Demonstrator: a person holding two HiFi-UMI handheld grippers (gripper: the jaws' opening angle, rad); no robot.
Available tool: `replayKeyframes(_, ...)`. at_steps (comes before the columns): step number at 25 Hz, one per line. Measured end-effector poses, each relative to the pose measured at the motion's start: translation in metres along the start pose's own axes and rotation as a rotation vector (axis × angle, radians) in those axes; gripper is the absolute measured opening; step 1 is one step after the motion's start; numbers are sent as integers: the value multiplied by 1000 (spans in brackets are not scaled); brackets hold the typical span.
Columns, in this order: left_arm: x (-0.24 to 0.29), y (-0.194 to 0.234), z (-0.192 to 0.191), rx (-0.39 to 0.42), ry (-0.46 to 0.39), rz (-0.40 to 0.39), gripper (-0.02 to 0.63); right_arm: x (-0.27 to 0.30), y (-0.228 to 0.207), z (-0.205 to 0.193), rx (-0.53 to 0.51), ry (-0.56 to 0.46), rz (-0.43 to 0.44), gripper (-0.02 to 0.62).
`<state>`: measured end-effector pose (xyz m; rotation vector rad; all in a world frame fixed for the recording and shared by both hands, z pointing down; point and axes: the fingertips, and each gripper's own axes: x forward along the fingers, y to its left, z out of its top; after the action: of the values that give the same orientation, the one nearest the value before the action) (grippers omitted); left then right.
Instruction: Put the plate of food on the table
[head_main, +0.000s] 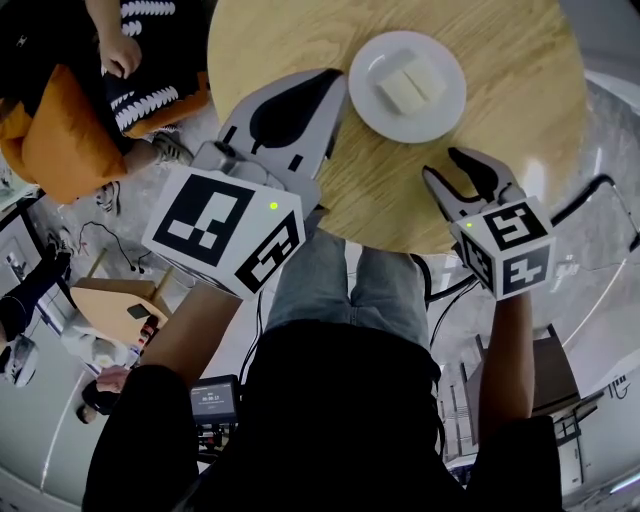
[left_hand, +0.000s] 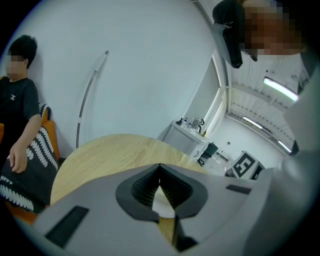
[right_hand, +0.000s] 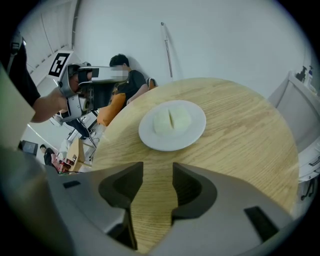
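A white plate (head_main: 443, 112) with two pale blocks of food (head_main: 410, 83) rests on the round wooden table (head_main: 520, 70). The right gripper view shows the same plate (right_hand: 192, 135) lying ahead of the jaws. My left gripper (head_main: 335, 85) is shut, its tips touching beside the plate's left rim. Through the small gap behind the tips of the left gripper (left_hand: 160, 167) a white sliver and wood grain show; nothing is held. My right gripper (head_main: 447, 165) stands open over the table's near edge, short of the plate, and nothing is between the jaws of the right gripper (right_hand: 155, 172).
A seated person (head_main: 120, 50) with an orange cushion (head_main: 55, 130) is at the table's left side. Cables and a cardboard box (head_main: 120, 300) lie on the floor at left. A white cabinet (left_hand: 187, 137) stands beyond the table, and a thin pole (right_hand: 167, 50) leans on the wall.
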<state>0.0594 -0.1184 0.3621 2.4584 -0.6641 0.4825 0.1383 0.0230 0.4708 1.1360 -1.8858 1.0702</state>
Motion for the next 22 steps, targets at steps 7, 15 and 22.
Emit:
replayKeyframes(7,-10,-13,12,23,-10,-23,6,-18,7,13,-4,-32,-23,193)
replayKeyframes(15,-18,-27,33,39,-29,-31,6,-41,13,23,-13,-60,-36,192)
replayKeyframes(22,-23,-37,57,58,-47,-30,6,-60,12,36,-11,-92,-49,176)
